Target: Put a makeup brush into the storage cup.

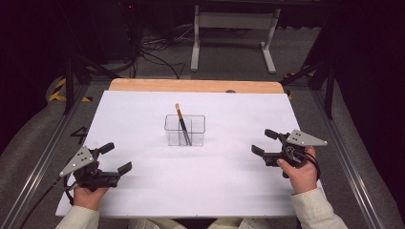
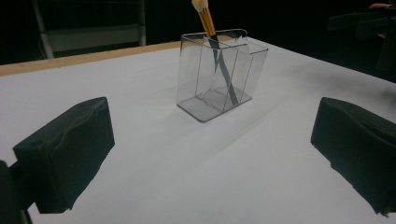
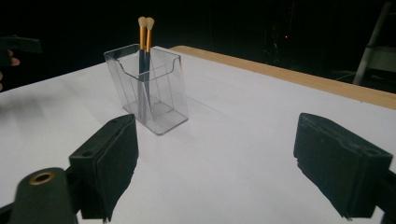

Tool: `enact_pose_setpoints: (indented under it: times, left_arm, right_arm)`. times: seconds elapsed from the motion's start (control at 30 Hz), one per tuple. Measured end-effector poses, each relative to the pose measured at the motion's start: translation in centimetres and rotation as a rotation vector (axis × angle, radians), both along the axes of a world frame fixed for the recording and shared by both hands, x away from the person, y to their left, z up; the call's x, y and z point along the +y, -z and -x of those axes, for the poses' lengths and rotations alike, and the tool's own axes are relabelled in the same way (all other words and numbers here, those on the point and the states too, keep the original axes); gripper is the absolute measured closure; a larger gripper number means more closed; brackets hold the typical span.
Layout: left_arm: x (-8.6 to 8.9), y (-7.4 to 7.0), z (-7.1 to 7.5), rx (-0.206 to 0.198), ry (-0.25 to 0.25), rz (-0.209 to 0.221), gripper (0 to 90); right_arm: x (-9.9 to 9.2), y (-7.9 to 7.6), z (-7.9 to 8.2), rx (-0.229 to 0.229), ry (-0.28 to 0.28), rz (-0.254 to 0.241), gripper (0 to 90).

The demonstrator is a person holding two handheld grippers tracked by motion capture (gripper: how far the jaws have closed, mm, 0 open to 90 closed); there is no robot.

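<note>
A: Where's the brush (image 1: 181, 125)?
B: In the clear holder (image 1: 185, 130), mid-sheet, nearer the far edge. Handle down, bristles up, leaning toward the far-left corner.
A: Grippers?
B: Left gripper (image 1: 116, 158) and right gripper (image 1: 264, 142) both spread, empty, near the front corners. Holder sits between them, about equally far.

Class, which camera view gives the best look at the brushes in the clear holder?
The right gripper view: two brushes stand side by side, tips separate, in the clear holder. The left gripper view cuts off the tip at the top edge. The high view shows them small, as one dark stick.
</note>
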State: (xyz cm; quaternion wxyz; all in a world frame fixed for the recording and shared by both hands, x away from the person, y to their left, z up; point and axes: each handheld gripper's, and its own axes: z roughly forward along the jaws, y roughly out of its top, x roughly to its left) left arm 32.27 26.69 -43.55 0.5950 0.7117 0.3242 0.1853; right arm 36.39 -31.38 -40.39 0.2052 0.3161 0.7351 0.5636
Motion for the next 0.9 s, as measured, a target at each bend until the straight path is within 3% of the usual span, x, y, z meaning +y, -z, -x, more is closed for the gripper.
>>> enact_pose_setpoints:
  times: [0.43, 0.9]
  left_arm:
    - [0.3, 0.3, -0.1, -0.018, 0.013, 0.025, 0.2]
    - [0.4, 0.5, -0.3, -0.012, 0.015, 0.041, 0.2]
  right_arm:
    - [-0.7, 2.3, -0.2, 0.044, 0.012, -0.008, 13.6]
    - [-0.5, 2.9, -0.1, 0.06, 0.006, 0.011, 12.2]
